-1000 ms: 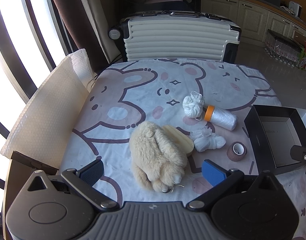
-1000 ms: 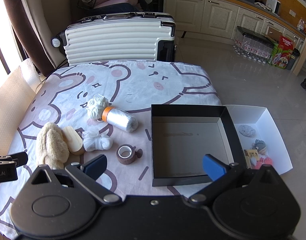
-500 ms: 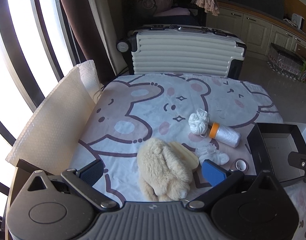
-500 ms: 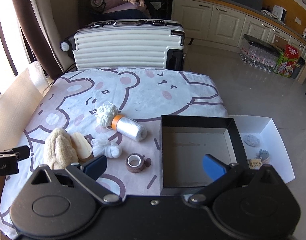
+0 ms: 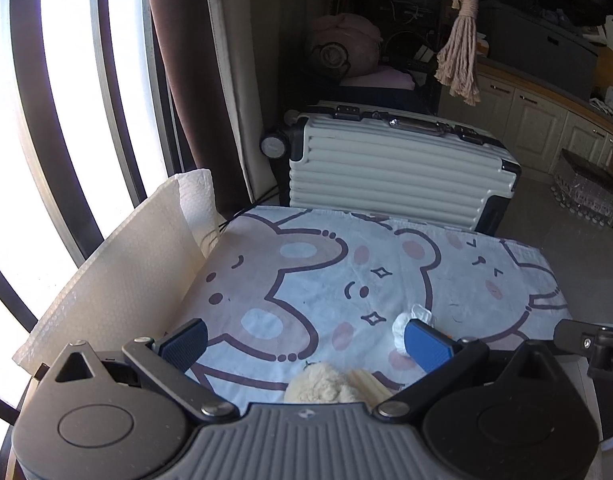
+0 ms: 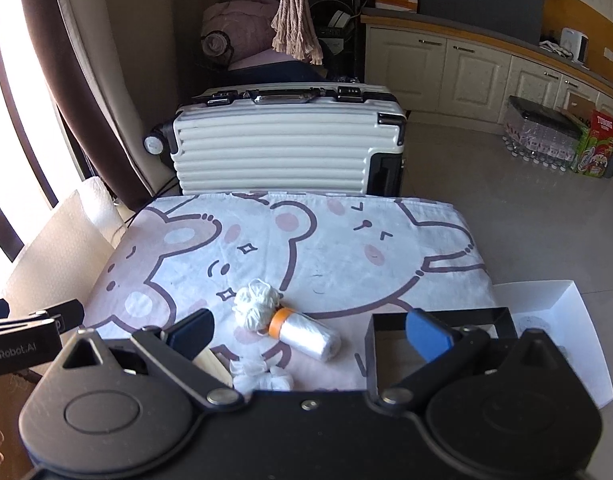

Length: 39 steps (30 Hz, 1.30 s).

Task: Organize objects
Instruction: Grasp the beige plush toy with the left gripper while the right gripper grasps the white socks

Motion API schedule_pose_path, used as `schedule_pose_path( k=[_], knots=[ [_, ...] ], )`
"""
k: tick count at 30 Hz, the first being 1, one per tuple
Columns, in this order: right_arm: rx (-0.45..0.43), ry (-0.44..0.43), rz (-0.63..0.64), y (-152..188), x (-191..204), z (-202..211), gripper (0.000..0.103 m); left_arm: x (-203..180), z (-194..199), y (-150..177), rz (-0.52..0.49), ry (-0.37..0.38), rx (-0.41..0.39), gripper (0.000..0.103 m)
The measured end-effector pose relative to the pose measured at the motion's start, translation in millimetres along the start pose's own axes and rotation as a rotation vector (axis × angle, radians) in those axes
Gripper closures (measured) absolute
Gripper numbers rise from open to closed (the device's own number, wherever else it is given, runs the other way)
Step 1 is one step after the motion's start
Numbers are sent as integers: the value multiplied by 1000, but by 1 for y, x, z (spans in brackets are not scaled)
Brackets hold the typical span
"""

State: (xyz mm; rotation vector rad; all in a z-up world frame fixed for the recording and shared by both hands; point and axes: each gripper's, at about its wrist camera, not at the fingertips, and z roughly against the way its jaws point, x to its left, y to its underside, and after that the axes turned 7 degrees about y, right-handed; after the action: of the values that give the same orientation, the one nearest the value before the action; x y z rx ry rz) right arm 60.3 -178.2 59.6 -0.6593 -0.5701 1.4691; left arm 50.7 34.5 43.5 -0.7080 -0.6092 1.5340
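white suitcase, curtain, perhaps bottled water

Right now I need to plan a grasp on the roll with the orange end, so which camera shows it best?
The right wrist view: the roll with the orange end lies in full sight on the bear-print cloth, beside the white yarn ball. The left wrist view shows at most a sliver of orange behind that gripper's blue fingertip.

Blown-out daylight, fisheye bend

The window left of the suitcase glares white; the room behind is dim, edges curve, focus sharp.
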Motion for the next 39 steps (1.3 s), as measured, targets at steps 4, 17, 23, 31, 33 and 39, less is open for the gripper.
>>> schedule_pose_path(
  k=[4,17,23,31,33,39],
  knots=[
    [-8,-16,-10,1,9,-19,0,3,-15,1,33,-2,-1,0],
    [103,-64,-44,25,10,-82,1,23,-87,36,170,-3,272,0],
    [143,-124,-41,32,11,-107,19,34,-114,53,242,33,377,0],
    [182,-232,95,46,33,-132,37,46,-137,69,377,90,458,0],
    [194,-246,108,50,35,-138,39,46,-141,70,393,100,462,0],
    [205,-281,199,62,44,-151,44,43,-156,76,409,110,498,0]
  ],
)
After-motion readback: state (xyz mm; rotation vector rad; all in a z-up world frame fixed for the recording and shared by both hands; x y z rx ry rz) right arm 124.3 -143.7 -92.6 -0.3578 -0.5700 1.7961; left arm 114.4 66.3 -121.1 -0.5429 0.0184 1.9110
